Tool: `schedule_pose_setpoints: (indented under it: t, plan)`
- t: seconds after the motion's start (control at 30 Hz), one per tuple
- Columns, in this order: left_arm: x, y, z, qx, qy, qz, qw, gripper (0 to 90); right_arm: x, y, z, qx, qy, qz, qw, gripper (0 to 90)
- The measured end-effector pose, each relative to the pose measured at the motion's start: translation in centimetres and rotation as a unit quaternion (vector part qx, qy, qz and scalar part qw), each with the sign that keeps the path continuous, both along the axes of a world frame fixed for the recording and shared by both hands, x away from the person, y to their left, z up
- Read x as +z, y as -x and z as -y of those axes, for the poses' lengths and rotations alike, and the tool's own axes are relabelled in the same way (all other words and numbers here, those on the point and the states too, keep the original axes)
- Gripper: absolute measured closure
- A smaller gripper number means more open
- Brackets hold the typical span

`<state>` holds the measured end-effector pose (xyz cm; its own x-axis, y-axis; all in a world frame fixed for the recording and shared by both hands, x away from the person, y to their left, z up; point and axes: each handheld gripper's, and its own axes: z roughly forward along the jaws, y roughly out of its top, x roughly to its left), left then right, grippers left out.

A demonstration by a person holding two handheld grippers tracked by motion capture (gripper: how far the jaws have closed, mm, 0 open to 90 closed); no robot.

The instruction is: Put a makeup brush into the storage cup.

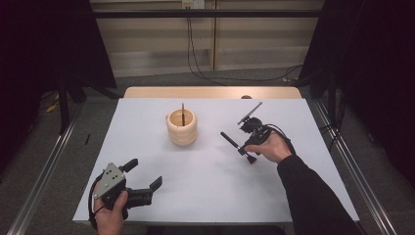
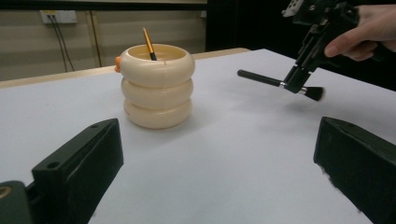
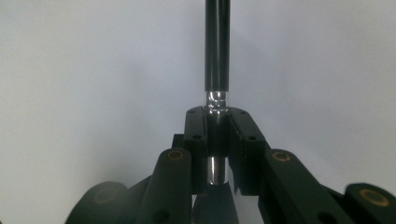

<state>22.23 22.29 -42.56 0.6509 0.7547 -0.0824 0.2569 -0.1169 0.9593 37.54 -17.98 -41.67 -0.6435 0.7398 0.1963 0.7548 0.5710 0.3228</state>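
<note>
Desk point(image 1: 195, 196), white top: ringed cream holder point(image 1: 182, 128) at centre, one thin brush point(image 1: 182, 113) standing inside. Right gripper point(image 1: 243, 150) clamped on black makeup brush point(image 1: 238, 147), lifted beside holder. Left gripper point(image 1: 143, 175) jaws apart, near front edge.

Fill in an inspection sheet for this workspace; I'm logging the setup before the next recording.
Surface: white table, wooden strip at far edge.
Job's things: cream ringed holder with an orange-handled brush standing inside; black makeup brush held off the table.
Clutter: nothing seen.
Grippers: left gripper open, empty, near the front edge; right gripper shut on the makeup brush's ferrule.
Cables: black cables down the far wall.
Surroundings: dark curtains, grey floor.
</note>
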Motion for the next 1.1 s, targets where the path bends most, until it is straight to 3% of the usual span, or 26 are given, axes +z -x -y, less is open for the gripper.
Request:
schedule_pose_setpoints:
  t: [0.23,0.43,0.67,0.8,0.87,0.9,0.97,1.03,1.1]
  plan:
    - [0.0,0.0,-0.1,0.001,-0.001,0.001,1.0,1.5,-0.3,0.9,0.6,0.003,-0.011,0.01,0.9999,78.6]
    - [0.0,-0.1,-0.1,0.003,0.001,0.001,1.0,1.5,0.6,1.7,1.9,-0.017,-0.045,0.042,0.9979,78.6]
    - [0.0,-0.1,-0.1,0.003,0.002,0.001,1.0,1.5,0.8,2.4,2.7,-0.031,-0.063,0.065,0.9954,78.6]
    - [0.1,-0.1,-0.2,-0.012,0.002,-0.001,0.9999,1.5,0.9,3.0,3.1,-0.035,-0.086,0.092,0.9915,78.6]
    - [0.1,-0.1,-0.2,-0.011,0.009,0.003,0.9999,1.4,1.1,3.4,3.2,-0.031,-0.101,0.114,0.9878,78.6]
    - [0.1,-0.1,-0.2,-0.011,0.009,0.003,0.9999,1.5,1.1,3.4,3.2,-0.031,-0.101,0.114,0.9878,78.6]
    - [0.1,-0.1,-0.2,-0.008,0.007,0.001,0.9999,1.4,1.5,3.7,3.6,-0.032,-0.124,0.141,0.9816,78.6]
    - [0.1,-0.1,-0.2,-0.008,0.007,0.002,0.9999,1.5,1.6,3.8,3.6,-0.037,-0.123,0.147,0.9808,78.6]
    - [0.1,-0.1,-0.2,-0.008,0.006,0.004,0.9999,1.5,1.7,4.0,3.9,-0.041,-0.142,0.155,0.9767,78.6]
